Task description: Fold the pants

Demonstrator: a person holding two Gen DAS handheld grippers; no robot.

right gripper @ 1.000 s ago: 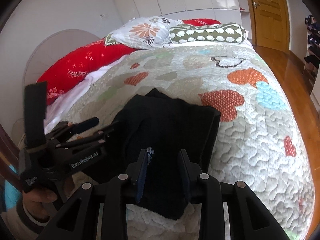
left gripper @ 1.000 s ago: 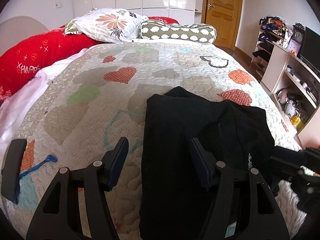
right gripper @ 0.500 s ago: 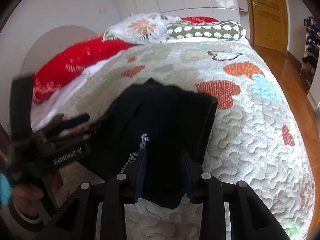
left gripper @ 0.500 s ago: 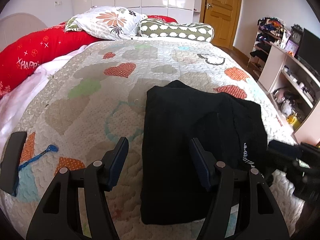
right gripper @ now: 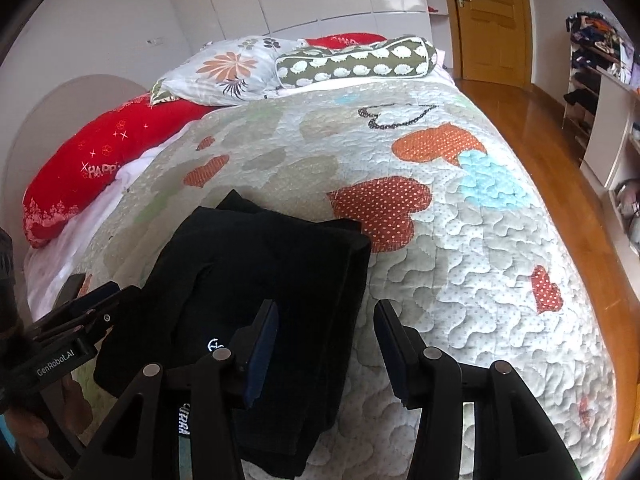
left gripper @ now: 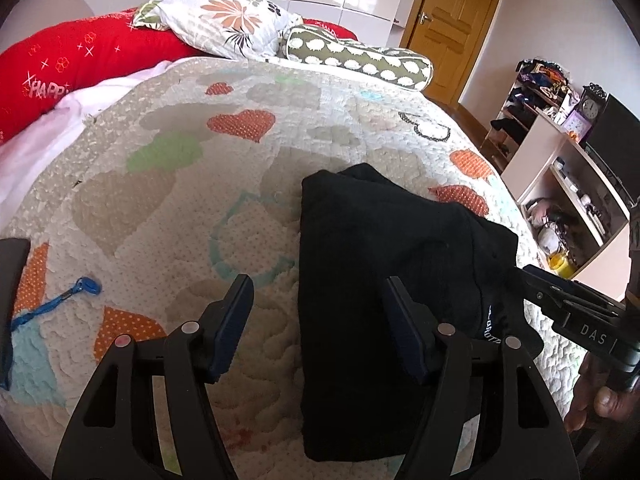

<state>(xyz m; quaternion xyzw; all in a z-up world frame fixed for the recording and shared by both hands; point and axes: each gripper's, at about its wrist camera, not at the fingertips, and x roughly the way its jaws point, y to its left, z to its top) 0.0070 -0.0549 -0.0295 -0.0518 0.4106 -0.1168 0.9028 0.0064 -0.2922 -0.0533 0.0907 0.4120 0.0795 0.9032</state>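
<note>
**Folded black pants lie on the quilt, both grippers open above them**

The black fabric pants (left gripper: 372,264), folded into a compact rectangular stack, lie on the near part of the pale quilted bedspread (left gripper: 192,200), which is patterned with orange, green and blue hearts. White lettering shows on the cloth near the edge closest to the cameras (too small to read).

The left gripper (left gripper: 316,312) stands wide open. Its right finger sits over the pants and its left finger over bare quilt, so the stack's left edge runs between them, but neither pad presses on the cloth. The right gripper (right gripper: 324,340) has just been opening; its jaws are now apart, with the left finger above the right part of the pants and the right finger over the quilt. The pants' right edge lies between the fingers, unpinched.

Each camera catches the other tool at its frame edge, held in a hand.

At the head of the bed lie a long red cushion (left gripper: 72,60) with white print, a white pillow with orange flowers (left gripper: 224,16), and an olive bolster with white shapes (left gripper: 360,58). A blue cord (left gripper: 56,304) rests on the quilt to the left, well apart from the pants. Beyond the bed are a wooden door (left gripper: 452,28) and open shelving (left gripper: 568,184) crowded with small things.
</note>
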